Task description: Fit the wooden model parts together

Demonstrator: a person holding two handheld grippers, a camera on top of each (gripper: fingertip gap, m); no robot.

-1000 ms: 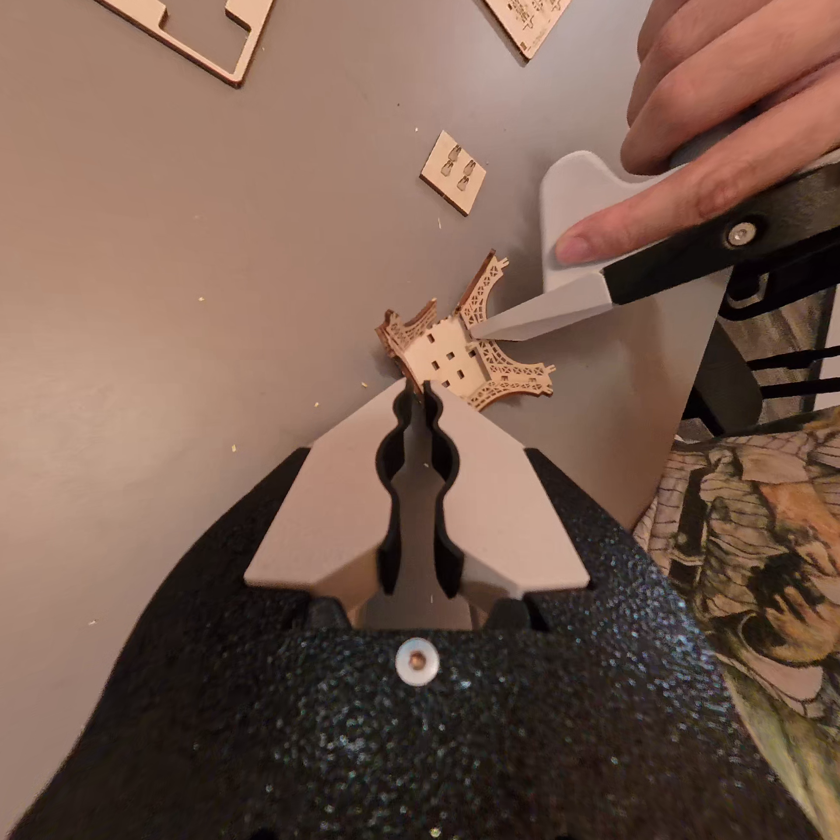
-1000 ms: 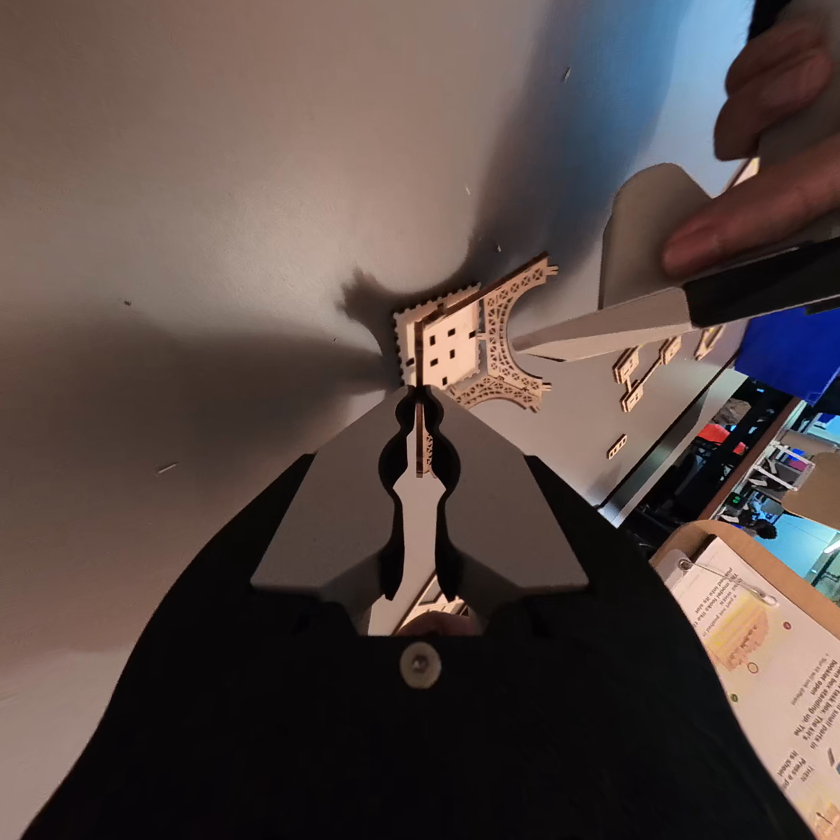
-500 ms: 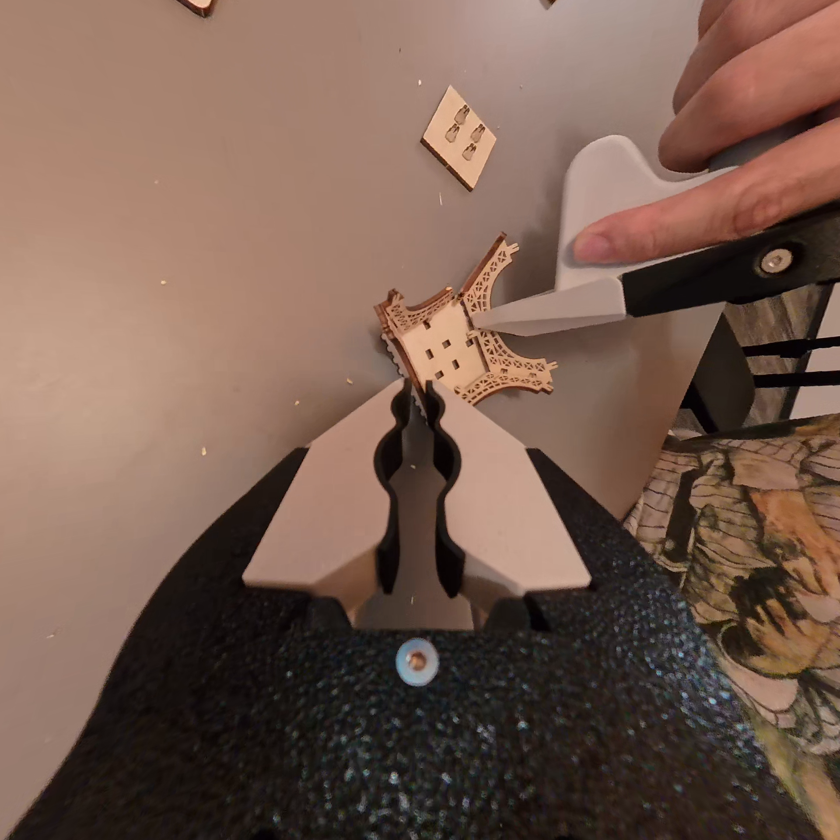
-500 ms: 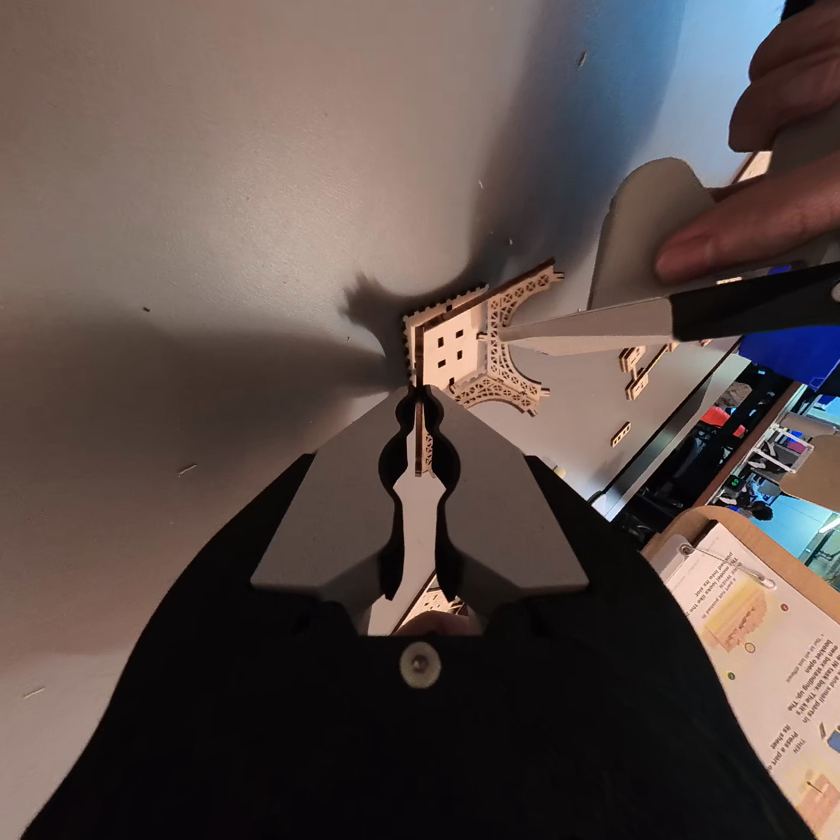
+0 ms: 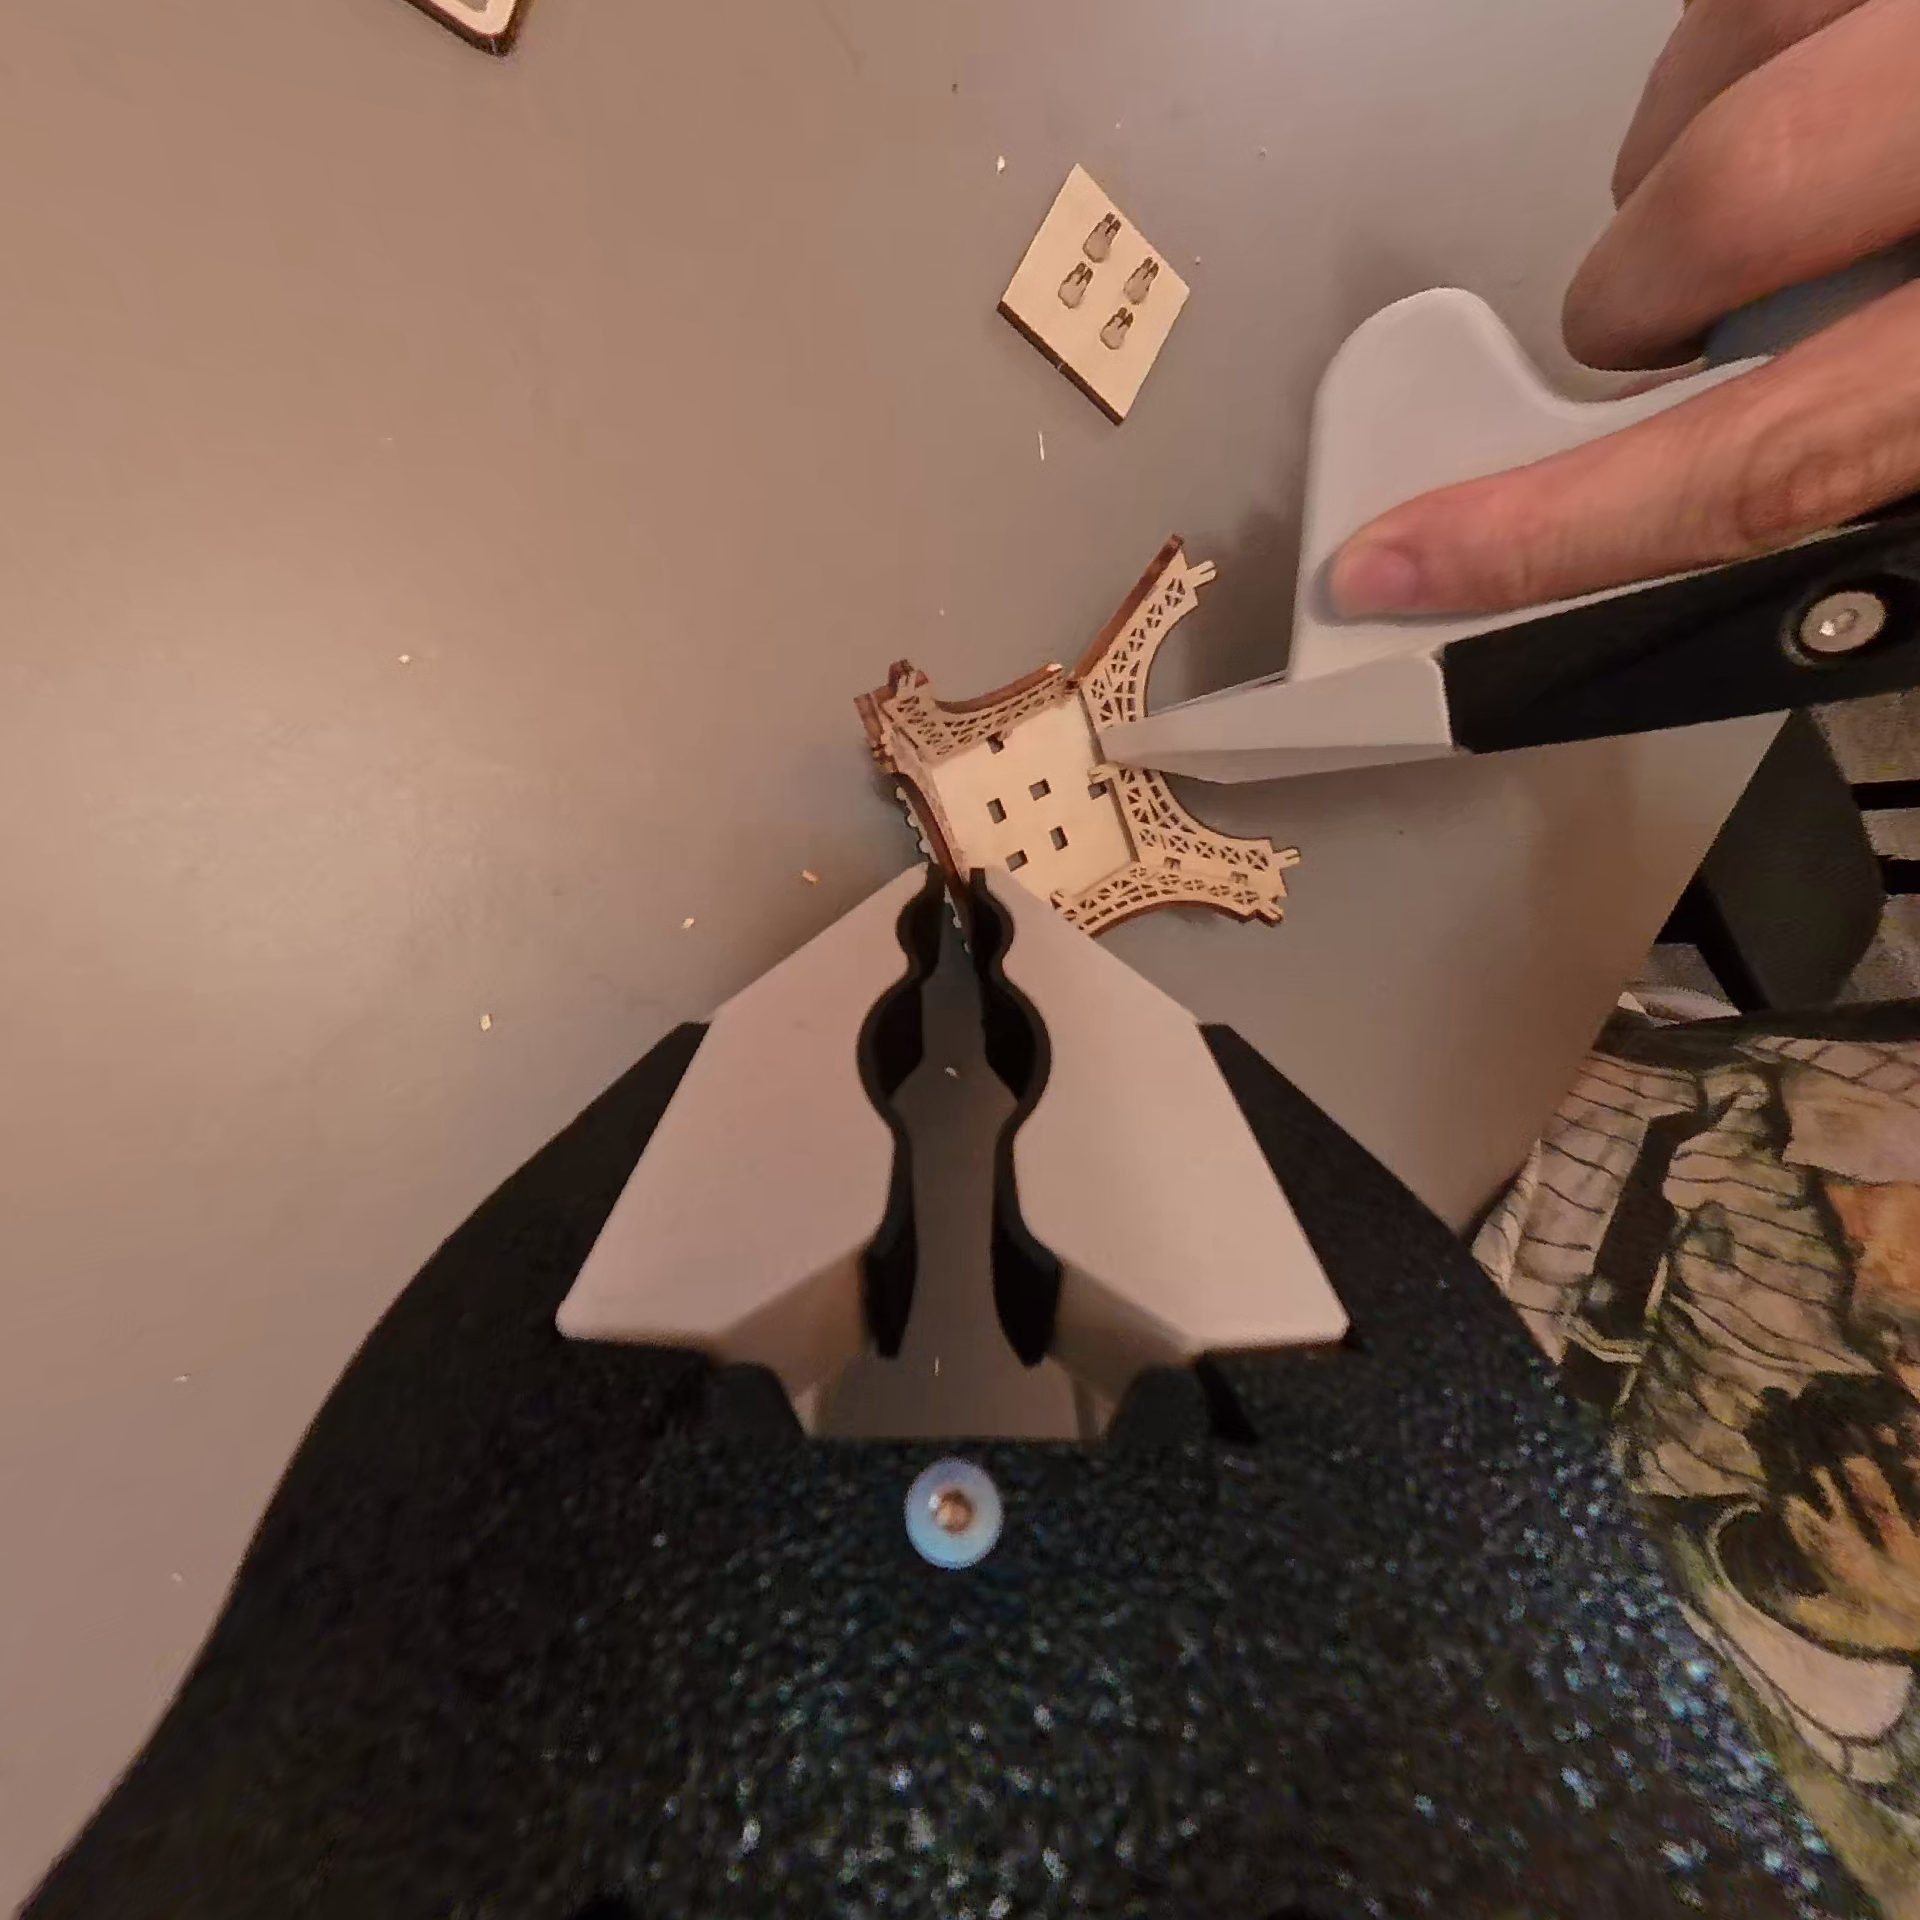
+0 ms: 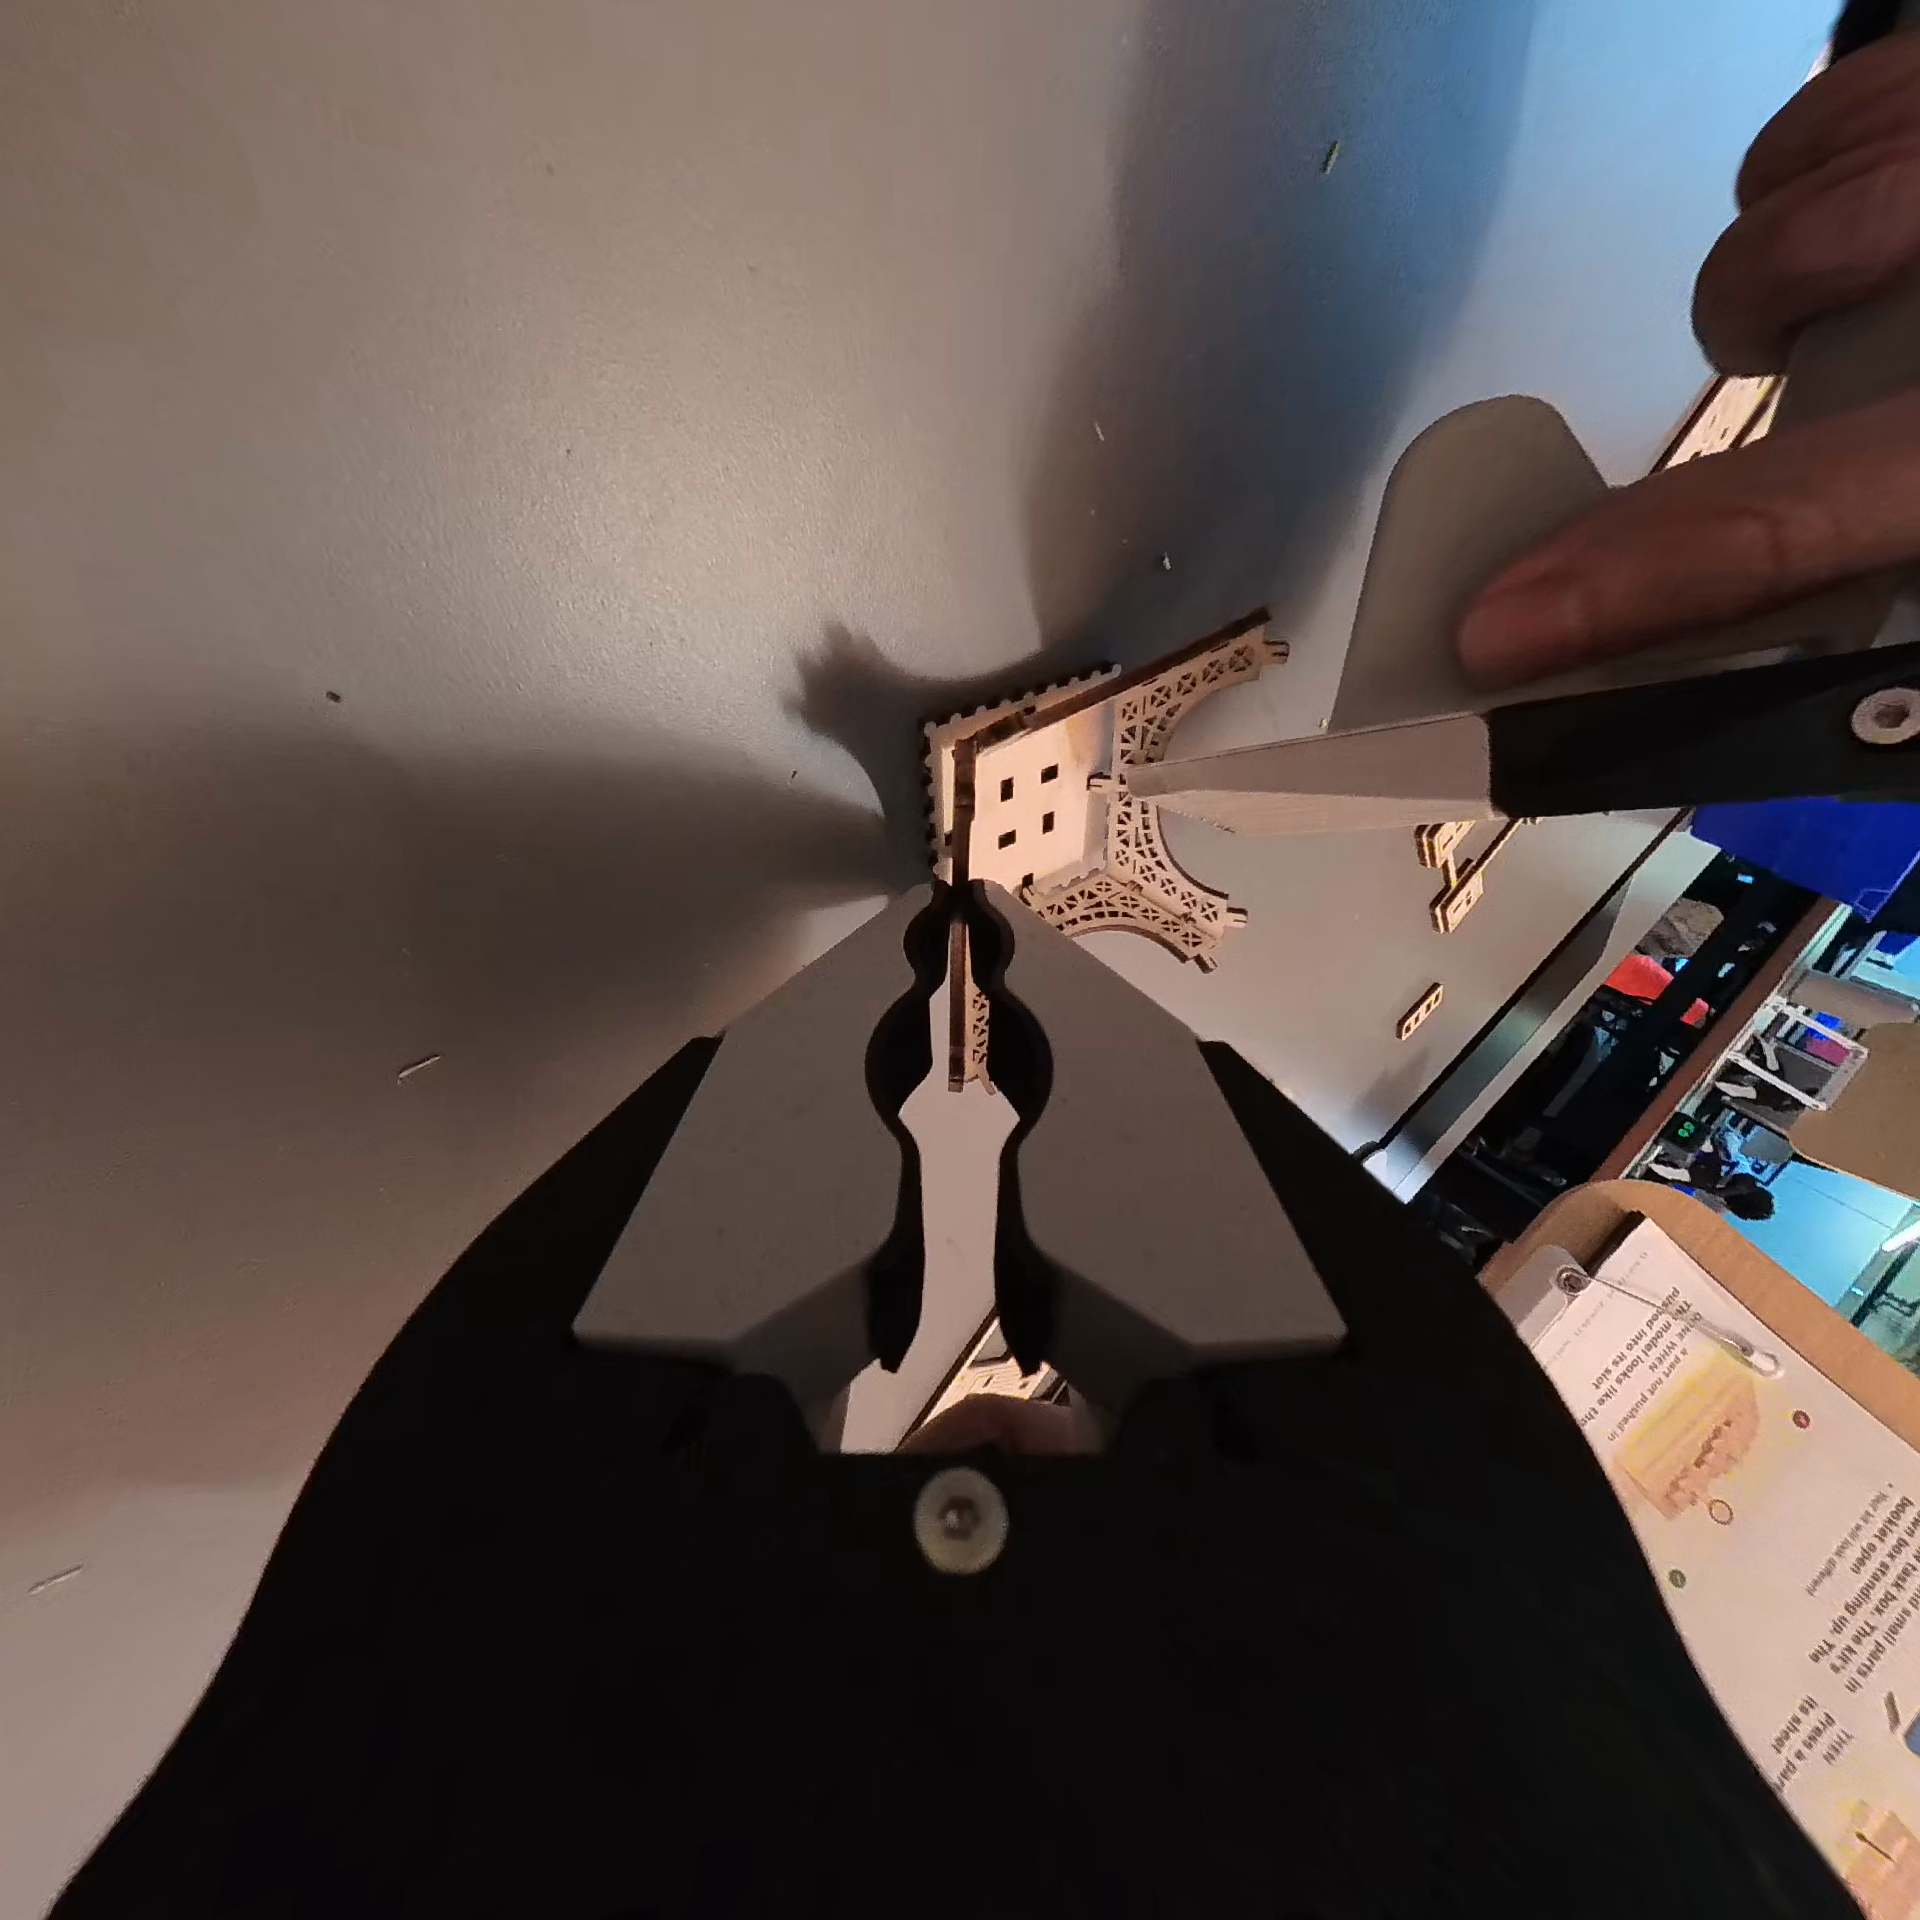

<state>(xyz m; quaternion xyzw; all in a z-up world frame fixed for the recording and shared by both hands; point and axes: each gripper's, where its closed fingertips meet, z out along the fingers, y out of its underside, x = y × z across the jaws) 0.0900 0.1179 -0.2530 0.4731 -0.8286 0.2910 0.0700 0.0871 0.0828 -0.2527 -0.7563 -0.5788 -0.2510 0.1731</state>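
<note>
The wooden model (image 5: 1039, 805) is a small tower base: a square plate with slots and lattice arch legs around it, held just above the grey table (image 5: 416, 623). My left gripper (image 5: 951, 883) is shut on a toothed edge of it. My right gripper (image 5: 1117, 743) comes in from the right with a hand on it, its tip closed on the model between two legs. In the right wrist view the model (image 6: 1039, 821) shows again. There the right gripper (image 6: 956, 894) is shut on a lattice leg, and the left gripper (image 6: 1138, 784) grips the far side.
A small square wooden plate (image 5: 1091, 291) with slots lies beyond the model. A corner of a wooden sheet (image 5: 473, 16) shows at the top left. Loose wooden parts (image 6: 1455, 873) lie near the table edge. A clipboard with an instruction sheet (image 6: 1714, 1507) is at the right. Patterned cloth (image 5: 1714, 1351) is beside the table. About 4 cm separates my left fingertips from my right.
The model has turned a little between the two grippers, which both stay shut on it. In the left wrist view the loose parts on the table have slid toward the top of the frame.
</note>
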